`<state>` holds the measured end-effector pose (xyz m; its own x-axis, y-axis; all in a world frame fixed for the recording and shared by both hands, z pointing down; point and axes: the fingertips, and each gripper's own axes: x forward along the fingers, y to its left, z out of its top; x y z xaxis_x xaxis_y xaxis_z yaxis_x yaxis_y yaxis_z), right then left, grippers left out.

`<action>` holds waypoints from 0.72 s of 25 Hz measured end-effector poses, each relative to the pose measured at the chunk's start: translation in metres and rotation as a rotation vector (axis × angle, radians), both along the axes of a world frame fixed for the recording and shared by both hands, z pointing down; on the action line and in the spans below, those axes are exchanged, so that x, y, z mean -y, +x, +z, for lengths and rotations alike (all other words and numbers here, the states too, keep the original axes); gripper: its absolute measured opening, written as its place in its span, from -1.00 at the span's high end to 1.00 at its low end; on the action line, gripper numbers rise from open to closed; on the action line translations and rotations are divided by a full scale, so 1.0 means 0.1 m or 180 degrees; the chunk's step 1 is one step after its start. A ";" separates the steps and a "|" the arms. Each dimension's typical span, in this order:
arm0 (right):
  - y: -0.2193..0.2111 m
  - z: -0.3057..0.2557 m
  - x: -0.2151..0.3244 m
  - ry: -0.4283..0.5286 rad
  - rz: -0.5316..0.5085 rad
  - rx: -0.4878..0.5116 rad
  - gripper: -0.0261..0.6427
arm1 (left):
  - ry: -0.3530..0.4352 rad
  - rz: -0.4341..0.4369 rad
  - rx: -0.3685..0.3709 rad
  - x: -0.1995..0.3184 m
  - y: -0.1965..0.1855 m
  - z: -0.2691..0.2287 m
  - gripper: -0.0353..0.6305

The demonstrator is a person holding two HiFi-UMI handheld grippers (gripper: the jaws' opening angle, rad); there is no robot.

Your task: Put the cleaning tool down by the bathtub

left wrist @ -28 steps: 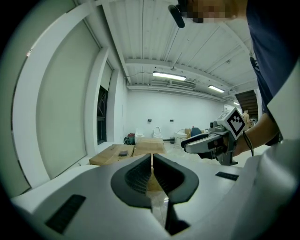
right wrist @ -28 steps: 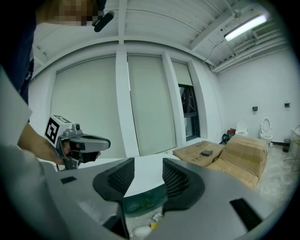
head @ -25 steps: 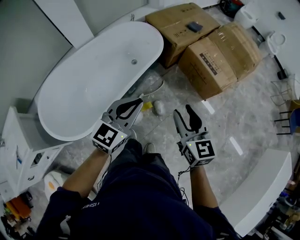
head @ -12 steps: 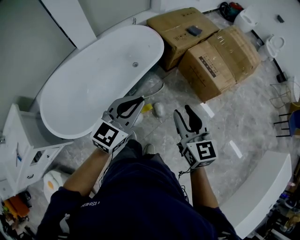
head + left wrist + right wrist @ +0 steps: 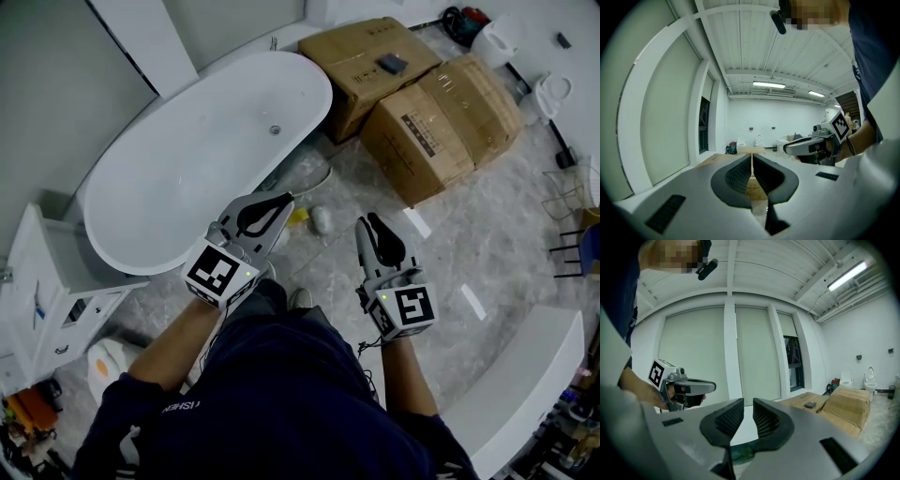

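Grey marbled floor [image 5: 450, 234], white bathtub [image 5: 187, 159] standing on it, cardboard boxes [image 5: 441, 122] just past the bathtub's end. The cleaning tool [image 5: 314, 218] looks like the small yellow-and-pale thing lying on the floor just beside the bathtub; it's too small to tell its type. Neither claw touches it.

Your left claw [image 5: 284, 201] has its jaws pressed together with nothing in them, and it hovers over the bathtub's rim side, near the tool. Your right claw [image 5: 368, 223] is closing with a narrow gap left and nothing between the jaws, on the side away from the bathtub.

Risks:
- Your shoe [image 5: 299, 297] is near the tool, so a step toward the bathtub could kick it away.
- Dropping the left claw could knock the tool or hit the rim.
- Re-grabbing the tool would undo the placement, which looks done.
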<state>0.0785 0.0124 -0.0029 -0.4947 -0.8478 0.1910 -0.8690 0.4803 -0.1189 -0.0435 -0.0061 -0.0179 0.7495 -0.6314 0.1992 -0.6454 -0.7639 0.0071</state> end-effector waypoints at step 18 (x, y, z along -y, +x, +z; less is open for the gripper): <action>-0.14 -0.14 -0.10 0.0037 -0.0057 0.0010 0.91 | 0.0041 -0.0006 -0.0047 -0.12 -0.03 -0.07 0.78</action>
